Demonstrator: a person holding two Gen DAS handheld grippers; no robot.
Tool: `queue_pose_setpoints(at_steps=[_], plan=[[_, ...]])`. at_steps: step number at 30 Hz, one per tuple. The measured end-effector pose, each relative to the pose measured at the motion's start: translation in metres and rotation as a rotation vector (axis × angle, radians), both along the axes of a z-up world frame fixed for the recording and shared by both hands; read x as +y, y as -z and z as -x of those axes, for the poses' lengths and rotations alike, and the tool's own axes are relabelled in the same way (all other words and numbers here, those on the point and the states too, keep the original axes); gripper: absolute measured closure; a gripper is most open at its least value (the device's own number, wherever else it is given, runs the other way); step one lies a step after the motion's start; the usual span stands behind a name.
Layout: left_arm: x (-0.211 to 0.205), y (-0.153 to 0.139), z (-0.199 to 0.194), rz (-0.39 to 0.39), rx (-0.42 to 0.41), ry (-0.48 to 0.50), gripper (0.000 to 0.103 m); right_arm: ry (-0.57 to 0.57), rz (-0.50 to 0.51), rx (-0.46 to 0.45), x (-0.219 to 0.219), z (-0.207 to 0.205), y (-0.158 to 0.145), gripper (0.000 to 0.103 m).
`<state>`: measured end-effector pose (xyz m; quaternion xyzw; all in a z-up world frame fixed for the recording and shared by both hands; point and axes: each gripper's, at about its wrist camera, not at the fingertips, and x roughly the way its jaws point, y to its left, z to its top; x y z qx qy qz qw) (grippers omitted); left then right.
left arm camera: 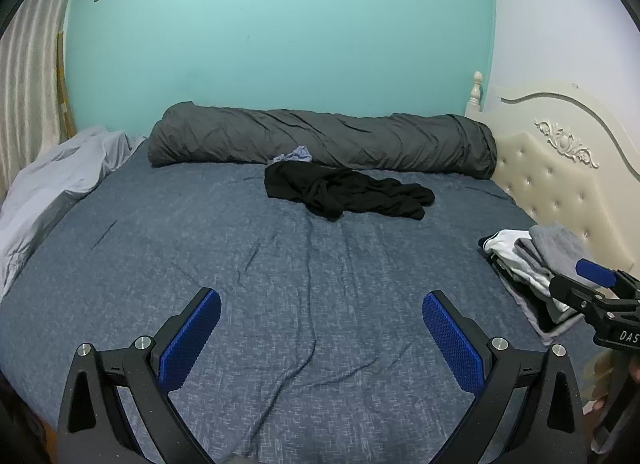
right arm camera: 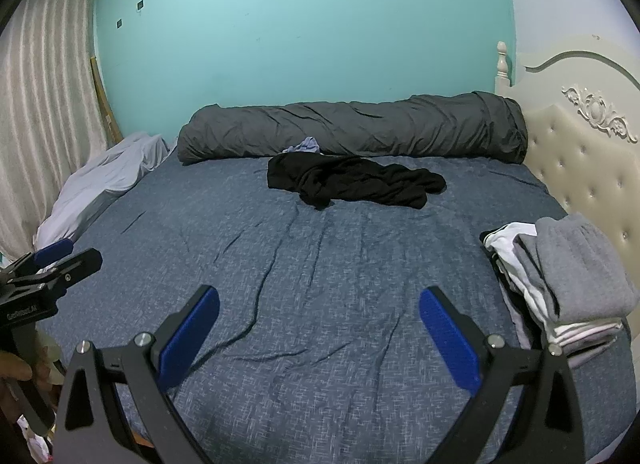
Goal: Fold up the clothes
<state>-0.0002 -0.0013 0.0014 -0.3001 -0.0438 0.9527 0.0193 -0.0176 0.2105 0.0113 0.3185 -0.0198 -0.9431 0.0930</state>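
Both grippers hang over the near part of the bed [left arm camera: 200,232], each with its jaws spread wide and nothing between them. The left gripper [left arm camera: 322,296] sits over bare, creased blue sheet; the right gripper [right arm camera: 319,292] does the same, a little to the right, and each shows at the edge of the other's view.

The black garment [left arm camera: 348,190] lies crumpled far across the bed, well apart from both grippers, just in front of the grey roll [left arm camera: 320,140] of bedding that runs along the teal wall [left arm camera: 280,24]. A small pale blue cloth [left arm camera: 298,154] pokes out between the garment and the roll, touching both as far as can be told. Only wrinkled sheet lies between the grippers and the garment.

At the right edge of the bed, near the right gripper, stands a stack [right arm camera: 568,280] of folded clothes (grey piece on top, white and dark layers under it), close against the padded headboard [right arm camera: 580,168]. On the far left a light grey bundle [right arm camera: 104,180] of fabric lies heaped along the bed's edge, beside the curtain [right arm camera: 44,84]. A cream bedpost [right arm camera: 503,64] rises behind the roll's right end.
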Motion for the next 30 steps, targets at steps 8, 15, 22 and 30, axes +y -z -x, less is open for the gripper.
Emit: queue_pose_setpoints(at_steps=[8,15,22,30], plan=[[0.011,0.004,-0.013,0.023,0.027,0.004,0.0,0.002,0.011,0.009,0.005,-0.001,-0.001,0.002],[0.015,0.0,-0.011,0.024,0.018,0.013,0.0,0.003,0.021,0.016,0.01,-0.003,-0.002,0.002],[0.014,-0.006,-0.008,0.022,0.009,0.018,0.0,0.005,0.014,0.014,0.008,-0.003,0.0,0.002],[0.016,-0.005,-0.008,0.024,0.01,0.023,0.0,0.01,0.014,0.012,0.01,-0.003,0.0,0.002]])
